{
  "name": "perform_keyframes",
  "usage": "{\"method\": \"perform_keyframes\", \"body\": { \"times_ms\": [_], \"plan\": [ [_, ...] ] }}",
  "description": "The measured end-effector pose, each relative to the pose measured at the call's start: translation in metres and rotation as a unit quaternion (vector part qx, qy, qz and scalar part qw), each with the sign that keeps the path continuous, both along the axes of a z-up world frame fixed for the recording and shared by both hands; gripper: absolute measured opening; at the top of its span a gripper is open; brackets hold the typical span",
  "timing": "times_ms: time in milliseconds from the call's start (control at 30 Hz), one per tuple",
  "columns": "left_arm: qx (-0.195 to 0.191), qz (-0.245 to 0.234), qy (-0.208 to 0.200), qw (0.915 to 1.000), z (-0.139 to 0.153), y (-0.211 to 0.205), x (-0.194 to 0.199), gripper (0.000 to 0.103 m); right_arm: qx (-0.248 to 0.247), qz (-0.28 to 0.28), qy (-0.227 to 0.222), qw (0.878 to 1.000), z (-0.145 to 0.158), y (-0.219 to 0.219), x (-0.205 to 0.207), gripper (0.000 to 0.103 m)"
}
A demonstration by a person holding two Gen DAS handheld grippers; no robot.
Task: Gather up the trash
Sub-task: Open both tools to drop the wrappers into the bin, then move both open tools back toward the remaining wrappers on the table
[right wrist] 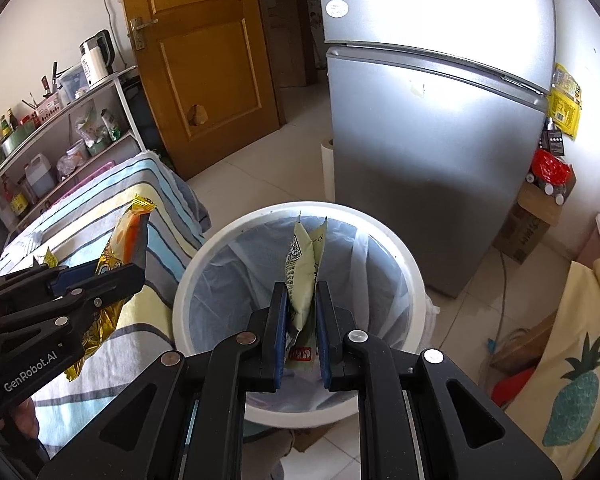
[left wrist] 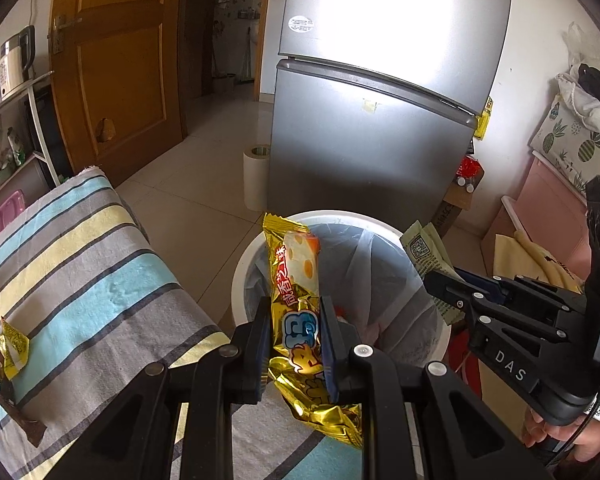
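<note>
My left gripper (left wrist: 296, 304) is shut on a gold snack wrapper (left wrist: 296, 276), held over the near rim of the white trash bin (left wrist: 240, 268), which has a clear liner. My right gripper (right wrist: 301, 290) is shut on a pale green wrapper (right wrist: 302, 264) directly above the bin's (right wrist: 400, 248) opening. In the left wrist view the right gripper (left wrist: 432, 280) shows at the right with the green wrapper (left wrist: 424, 252). The right wrist view has the left gripper (right wrist: 96, 276) and gold wrapper (right wrist: 120, 248) over the striped cloth. A brown and gold wrapper (left wrist: 8, 364) lies on the cloth (left wrist: 80, 264).
A silver fridge (left wrist: 380, 120) stands just behind the bin, with a white paper roll (left wrist: 255, 176) beside it. A wooden door (left wrist: 116, 60) and a shelf rack (right wrist: 60, 136) are at the left. Pineapple-print fabric (right wrist: 572, 380) and a cardboard box (right wrist: 528, 224) sit at the right.
</note>
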State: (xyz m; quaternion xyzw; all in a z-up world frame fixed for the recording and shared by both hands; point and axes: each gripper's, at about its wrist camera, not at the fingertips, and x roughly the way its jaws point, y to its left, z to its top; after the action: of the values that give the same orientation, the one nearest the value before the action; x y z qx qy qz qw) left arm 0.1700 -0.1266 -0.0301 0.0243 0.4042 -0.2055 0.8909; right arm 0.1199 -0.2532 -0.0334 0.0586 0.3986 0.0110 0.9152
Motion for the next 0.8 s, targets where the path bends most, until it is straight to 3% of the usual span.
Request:
{"method": "perform_keyframes", "body": {
  "times_ms": [167,300,433,800],
  "plan": [
    [0.004,0.001,0.009,1.0000,-0.007,-0.005,0.007,0.023,-0.004,-0.009,0.015,1.000,-0.007,-0.003,0.005,0.015],
    [0.004,0.007,0.019,0.9998,-0.012,-0.003,0.011,0.036,-0.005,-0.016,0.023,1.000,-0.014,-0.007,0.007,0.019],
    [0.005,0.011,0.016,0.9998,-0.012,-0.001,0.010,0.043,-0.002,-0.015,0.023,1.000,-0.014,-0.007,0.007,0.039],
    [-0.003,0.025,0.002,0.9997,-0.001,0.016,0.000,0.045,-0.004,-0.012,0.005,1.000,-0.002,0.004,0.002,0.039]
  ]
}}
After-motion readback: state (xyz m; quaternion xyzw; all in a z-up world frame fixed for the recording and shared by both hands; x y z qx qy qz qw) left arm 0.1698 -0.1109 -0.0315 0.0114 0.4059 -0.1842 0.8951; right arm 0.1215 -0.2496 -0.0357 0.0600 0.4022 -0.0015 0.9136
